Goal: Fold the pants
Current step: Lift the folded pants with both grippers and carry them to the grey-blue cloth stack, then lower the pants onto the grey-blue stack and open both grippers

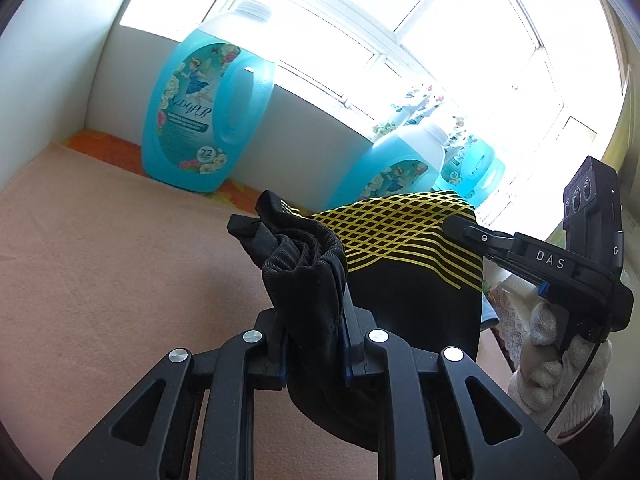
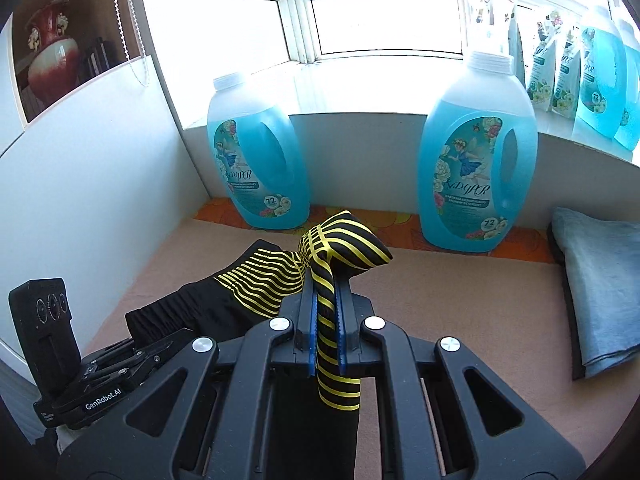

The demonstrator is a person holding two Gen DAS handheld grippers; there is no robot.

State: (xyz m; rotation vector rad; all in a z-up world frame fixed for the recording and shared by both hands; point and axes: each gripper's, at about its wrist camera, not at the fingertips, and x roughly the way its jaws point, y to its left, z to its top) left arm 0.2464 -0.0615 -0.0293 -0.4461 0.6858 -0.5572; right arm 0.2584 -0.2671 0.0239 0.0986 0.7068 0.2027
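Left gripper point(image 1: 316, 280): jaws pressed together on a bunched black edge of the pants point(image 1: 400, 264), wadded thick between the blue pads. Right gripper point(image 2: 325, 300): jaws pinched on a narrow yellow-striped fold of the same garment, a loop of it poking out past the tips.

Pants are off the peach-coloured table cover point(image 1: 120, 264), strung between the two grippers. Long axis runs left to right across the scene, from one pinch to the other. In the left wrist view the patterned panel spreads rightward toward the other gripper's tips; in the right wrist view the black waist part trails leftward toward the left tool.

Below that line the cloth hangs toward the near edge (lower hem hidden behind the gripper bodies, cannot tell whether it touches the cover).

Judgement: both hands share the held edge about equally, neither nearer. Next move likely turns on laying this edge down parallel to the far wall, short of the detergent bottles point(image 2: 260, 168) and left of the folded blue cloth point(image 2: 596, 280).
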